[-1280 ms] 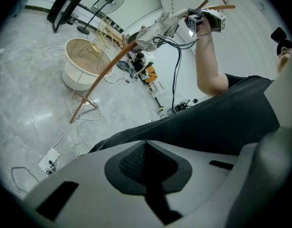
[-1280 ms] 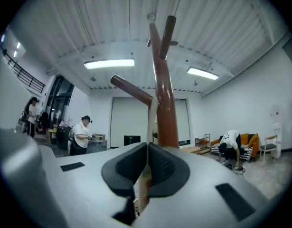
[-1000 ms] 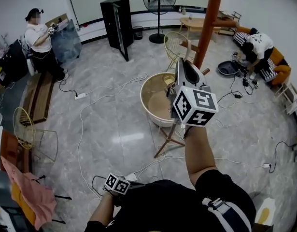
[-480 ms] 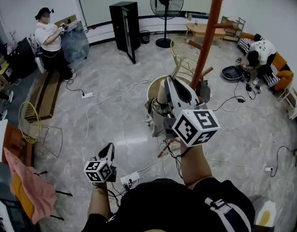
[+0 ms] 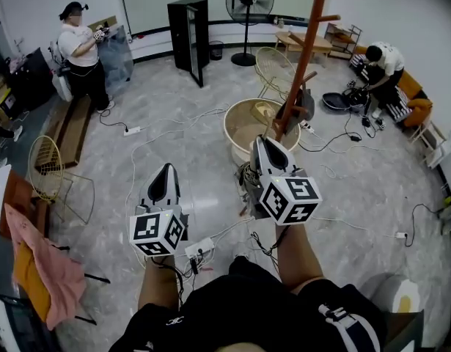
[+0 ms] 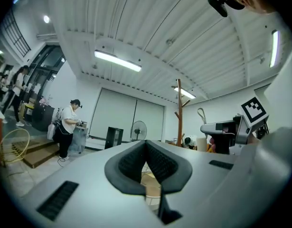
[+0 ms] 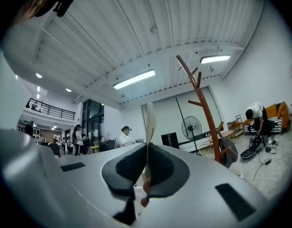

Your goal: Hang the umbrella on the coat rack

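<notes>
Pinched only by its thin strap [image 7: 149,120] in the right claw [image 7: 146,156] (left claw [image 6: 146,148] closed, empty), the umbrella [image 5: 246,178] could be dropped by swinging.

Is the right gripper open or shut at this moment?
Shut. The right gripper shows, in its own view, both pads pressed on a thin cream strap that stands up between them.

We see a glossy, marble-look grey floor [image 5: 188,160], our left gripper [image 5: 165,174] and right gripper [image 5: 268,149] in smooth matt grey plastic, ribbed black rubbery pads [image 6: 129,163], pale cloth-like strap [image 7: 148,122], gold wire chair [image 5: 275,68], pink cloth [image 5: 42,270]
</notes>
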`<state>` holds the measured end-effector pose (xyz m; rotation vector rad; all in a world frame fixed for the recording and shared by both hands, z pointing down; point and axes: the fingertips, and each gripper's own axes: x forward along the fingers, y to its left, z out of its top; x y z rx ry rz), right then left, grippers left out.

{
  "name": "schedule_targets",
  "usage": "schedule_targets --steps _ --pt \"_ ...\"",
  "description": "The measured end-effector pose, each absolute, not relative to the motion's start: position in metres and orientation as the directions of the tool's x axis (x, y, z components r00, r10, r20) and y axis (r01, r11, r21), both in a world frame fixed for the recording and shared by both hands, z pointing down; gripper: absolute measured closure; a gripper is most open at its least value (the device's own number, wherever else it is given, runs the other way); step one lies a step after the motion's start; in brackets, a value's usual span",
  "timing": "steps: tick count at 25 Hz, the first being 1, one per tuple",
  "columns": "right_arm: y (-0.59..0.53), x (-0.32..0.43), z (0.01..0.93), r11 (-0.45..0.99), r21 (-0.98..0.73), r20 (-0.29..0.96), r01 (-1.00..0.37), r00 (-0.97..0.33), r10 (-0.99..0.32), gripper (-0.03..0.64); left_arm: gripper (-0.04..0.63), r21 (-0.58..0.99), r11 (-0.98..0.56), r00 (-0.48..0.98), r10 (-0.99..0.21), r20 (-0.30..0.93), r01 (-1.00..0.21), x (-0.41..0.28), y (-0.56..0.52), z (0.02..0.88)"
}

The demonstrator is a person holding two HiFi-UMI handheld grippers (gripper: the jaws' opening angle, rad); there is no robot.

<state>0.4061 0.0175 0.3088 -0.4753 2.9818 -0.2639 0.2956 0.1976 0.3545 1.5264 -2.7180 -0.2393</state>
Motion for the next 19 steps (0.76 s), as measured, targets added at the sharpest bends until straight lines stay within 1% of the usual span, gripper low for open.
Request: schedule_targets --steps 4,8,11,19 --pt "0.058 0.446 0.326 0.921 -0.222 -0.038 -0.321 -0.941 -0.337 0.603 0.581 0.143 0.481 -0.490 -0.871 -0.037 -0.865 0.334 0.224 0.360" --pt "0.080 0.476 0.326 0.922 -0.241 -0.041 -0.304 -0.946 -0.322 0.603 0.581 0.103 0.466 -0.472 -0.881 -0.036 -0.879 0.366 0.232 0.351" --pt "0.089 0.483 0.316 0.935 -0.189 -0.049 -0.301 -0.948 -0.315 0.603 0.581 0.083 0.477 -0.481 -0.876 -0.040 -0.875 0.376 0.231 0.338" --pt "0.100 0.507 0.305 0.950 -0.085 -0.040 -0.302 -0.951 -0.306 0.603 0.581 0.093 0.479 -0.484 -0.874 -0.042 -0.873 0.408 0.226 0.317"
